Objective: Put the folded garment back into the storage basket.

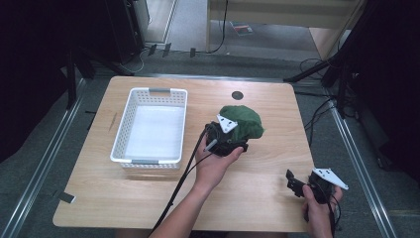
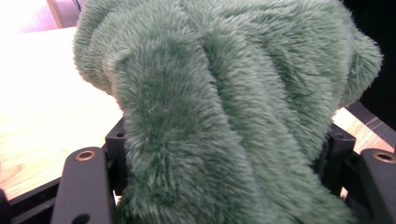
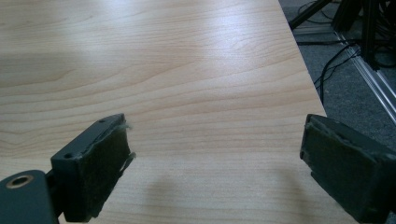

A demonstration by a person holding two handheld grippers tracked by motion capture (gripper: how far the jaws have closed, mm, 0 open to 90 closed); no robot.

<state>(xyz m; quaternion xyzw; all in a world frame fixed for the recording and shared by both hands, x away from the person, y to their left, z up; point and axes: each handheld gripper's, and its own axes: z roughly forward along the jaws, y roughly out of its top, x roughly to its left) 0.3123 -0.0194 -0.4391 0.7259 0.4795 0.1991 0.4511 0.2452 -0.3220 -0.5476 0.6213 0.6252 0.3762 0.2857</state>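
Green plush cloth (image 1: 242, 123) lies right of the white basket (image 1: 151, 126), the left gripper (image 1: 229, 141) pushed into it. Up close, its jaws pinch the fur, probably to lift it. Farther from the basket, the right gripper (image 3: 212, 170) waits, jaws spread.

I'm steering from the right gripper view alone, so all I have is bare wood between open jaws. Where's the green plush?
Observer: The green plush sits mid-table, right of the white basket; the left gripper is at its near edge.
Operator: Does that gripper have it?
Observer: In the left gripper view the fur fills the gap between the jaws, so it looks gripped.
Operator: Anything in the basket yet?
Observer: No, its floor is bare.
Operator: Where's my gripper in all this?
Observer: The right gripper is near the table's front right corner, well clear of the plush.
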